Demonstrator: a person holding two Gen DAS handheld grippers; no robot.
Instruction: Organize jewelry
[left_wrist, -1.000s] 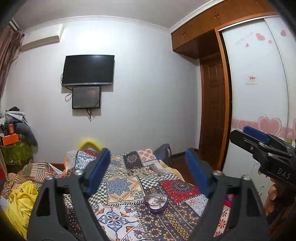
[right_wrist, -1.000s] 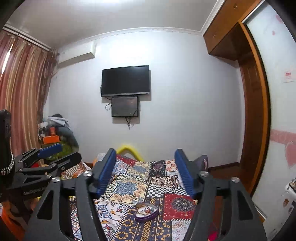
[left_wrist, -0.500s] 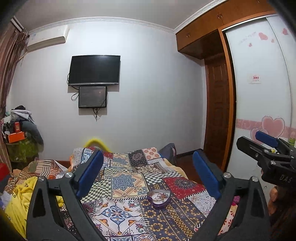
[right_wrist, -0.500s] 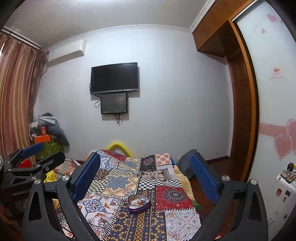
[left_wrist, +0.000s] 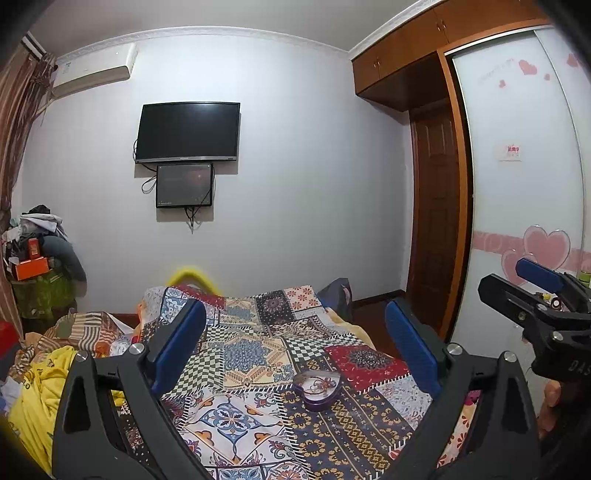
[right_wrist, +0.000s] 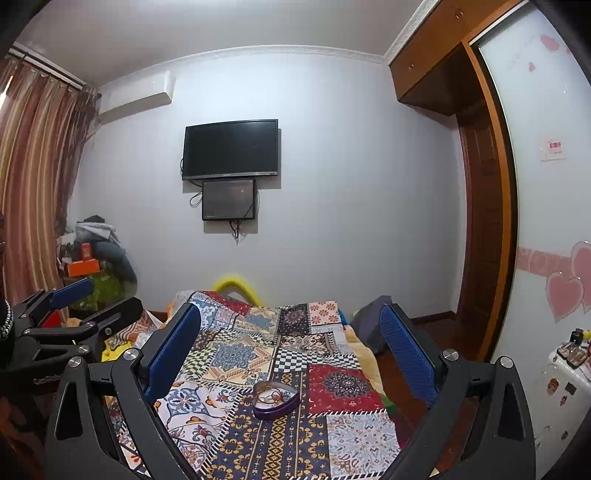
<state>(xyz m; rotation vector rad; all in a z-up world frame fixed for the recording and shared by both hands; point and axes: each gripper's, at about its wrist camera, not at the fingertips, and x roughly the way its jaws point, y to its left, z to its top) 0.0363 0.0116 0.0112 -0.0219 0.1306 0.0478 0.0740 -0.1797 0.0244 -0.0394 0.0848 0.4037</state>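
Observation:
A purple heart-shaped jewelry box (left_wrist: 317, 390) lies open on the patchwork bedspread (left_wrist: 258, 354), with thin jewelry pieces inside it. It also shows in the right wrist view (right_wrist: 275, 400). My left gripper (left_wrist: 295, 343) is open and empty, held above and short of the box. My right gripper (right_wrist: 291, 345) is open and empty too, also above and short of the box. The right gripper shows at the right edge of the left wrist view (left_wrist: 532, 295); the left gripper shows at the left edge of the right wrist view (right_wrist: 74, 314).
A yellow garment (left_wrist: 33, 398) and striped bedding lie left of the bedspread. A TV (left_wrist: 187, 132) hangs on the far wall. A wardrobe (left_wrist: 517, 184) and wooden door (left_wrist: 432, 221) stand on the right. A cluttered pile (right_wrist: 92, 258) sits at far left. Small items (right_wrist: 572, 349) sit at right.
Both grippers have opened wider and both views have tilted and shifted slightly; the heart-shaped box lies where it was on the bedspread.

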